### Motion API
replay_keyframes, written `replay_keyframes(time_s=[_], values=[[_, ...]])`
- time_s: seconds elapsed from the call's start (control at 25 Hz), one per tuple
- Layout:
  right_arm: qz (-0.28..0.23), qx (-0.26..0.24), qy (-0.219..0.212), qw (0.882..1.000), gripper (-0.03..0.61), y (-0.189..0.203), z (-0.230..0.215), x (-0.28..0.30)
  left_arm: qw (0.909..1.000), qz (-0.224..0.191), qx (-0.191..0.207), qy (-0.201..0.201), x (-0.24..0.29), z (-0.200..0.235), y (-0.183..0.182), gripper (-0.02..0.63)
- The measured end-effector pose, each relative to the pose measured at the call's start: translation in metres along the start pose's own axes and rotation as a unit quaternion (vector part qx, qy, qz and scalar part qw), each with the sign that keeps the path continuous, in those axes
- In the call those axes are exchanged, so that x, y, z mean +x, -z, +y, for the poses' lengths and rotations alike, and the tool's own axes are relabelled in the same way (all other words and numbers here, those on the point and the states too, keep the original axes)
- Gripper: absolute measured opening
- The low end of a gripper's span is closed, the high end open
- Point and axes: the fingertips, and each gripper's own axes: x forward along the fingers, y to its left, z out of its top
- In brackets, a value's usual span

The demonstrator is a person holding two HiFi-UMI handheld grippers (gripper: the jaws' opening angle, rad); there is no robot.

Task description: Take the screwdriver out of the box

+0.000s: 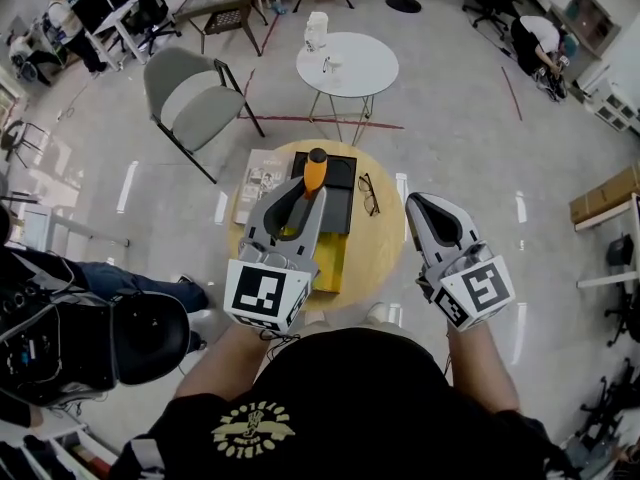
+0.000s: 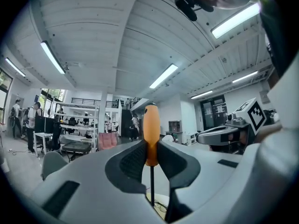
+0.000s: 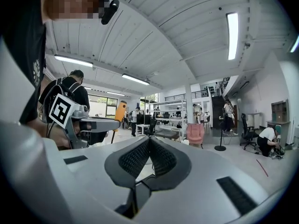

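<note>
Extraction looks nearly done: left hand-held gripper (image 1: 306, 196) clamps the screwdriver (image 1: 315, 170) by its orange handle, shaft down, above the box (image 1: 340, 200) mid-tabletop (image 1: 385, 253). Right hand-held gripper (image 3: 149, 146) is pinched together and empty. Next: carry clear and set down.

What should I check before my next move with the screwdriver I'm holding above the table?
1. Left gripper clamped on screwdriver handle: ok.
2. Screwdriver roughly upright in the grip: ok.
3. Screwdriver tip clear of the box: cannot tell, tip hidden.
4. Right gripper shut, empty: ok.
5. Glasses lying beside the box, not under either gripper: ok.
</note>
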Motion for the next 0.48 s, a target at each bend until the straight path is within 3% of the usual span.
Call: replay_keyframes(time_s=[0.48], values=[[-0.027, -0.020, 0.023, 0.999, 0.014, -0.033, -0.008, -0.009, 0.9995, -0.031, 0.006, -0.002, -0.007, 0.007, -0.031, 0.082]])
